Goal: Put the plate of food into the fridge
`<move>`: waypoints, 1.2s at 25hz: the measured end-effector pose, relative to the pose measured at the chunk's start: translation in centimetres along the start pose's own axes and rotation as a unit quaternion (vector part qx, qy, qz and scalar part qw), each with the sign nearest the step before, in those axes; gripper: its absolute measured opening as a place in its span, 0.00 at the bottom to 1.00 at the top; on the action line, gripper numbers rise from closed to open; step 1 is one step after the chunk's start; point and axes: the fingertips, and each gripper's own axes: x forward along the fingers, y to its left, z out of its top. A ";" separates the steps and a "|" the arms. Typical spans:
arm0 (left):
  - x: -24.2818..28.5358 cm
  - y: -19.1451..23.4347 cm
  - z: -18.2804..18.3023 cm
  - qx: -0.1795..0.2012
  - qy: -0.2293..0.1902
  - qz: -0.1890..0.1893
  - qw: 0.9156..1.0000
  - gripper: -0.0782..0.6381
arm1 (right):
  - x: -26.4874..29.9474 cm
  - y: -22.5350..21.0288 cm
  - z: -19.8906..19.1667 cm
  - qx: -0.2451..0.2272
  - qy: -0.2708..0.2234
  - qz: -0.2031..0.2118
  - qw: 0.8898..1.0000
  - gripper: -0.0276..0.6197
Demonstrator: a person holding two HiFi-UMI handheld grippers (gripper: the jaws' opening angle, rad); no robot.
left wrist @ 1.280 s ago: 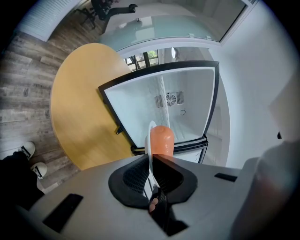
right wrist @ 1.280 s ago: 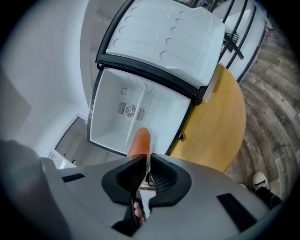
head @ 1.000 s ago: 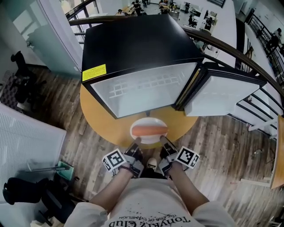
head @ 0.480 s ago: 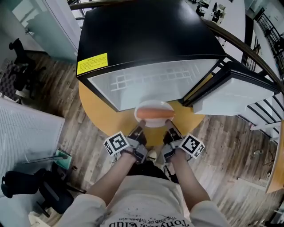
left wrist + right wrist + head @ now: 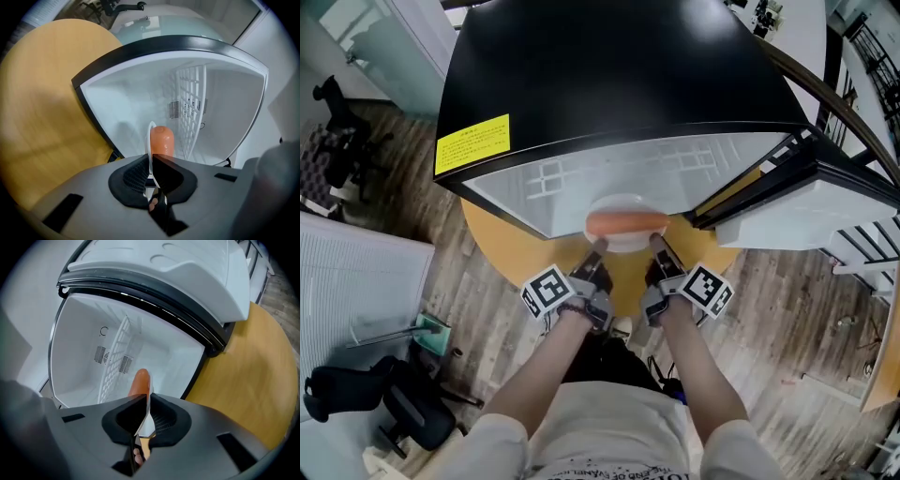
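A white plate [image 5: 623, 237] carrying an orange sausage [image 5: 625, 222] hangs at the mouth of the open black mini fridge [image 5: 609, 84]. My left gripper [image 5: 598, 249] is shut on the plate's near-left rim and my right gripper [image 5: 654, 244] is shut on its near-right rim. In the left gripper view the plate [image 5: 151, 138] stands edge-on between the jaws with the sausage [image 5: 162, 140] behind it, and the white fridge interior lies ahead. The right gripper view shows the same plate [image 5: 149, 399] and sausage [image 5: 139, 382] from the other side.
The fridge stands on a round wooden table [image 5: 511, 248]. Its door [image 5: 825, 211] swings open to the right. A white wire shelf [image 5: 192, 108] sits inside the fridge. Wood floor, a chair base [image 5: 394, 403] and a railing surround the table.
Both grippers have carried the plate forward, from over the table's near edge to the fridge opening. The head view has moved closer to the fridge.
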 end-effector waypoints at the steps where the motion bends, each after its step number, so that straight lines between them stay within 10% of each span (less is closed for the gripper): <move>1: 0.4 0.2 0.2 -0.004 -0.004 0.000 1.000 0.16 | 0.5 -0.1 0.2 -0.003 0.000 -0.001 1.000 0.11; 30: 7.3 4.9 5.3 -0.012 -0.056 0.045 0.997 0.16 | 9.6 -4.3 2.7 -0.032 0.003 -0.034 0.999 0.11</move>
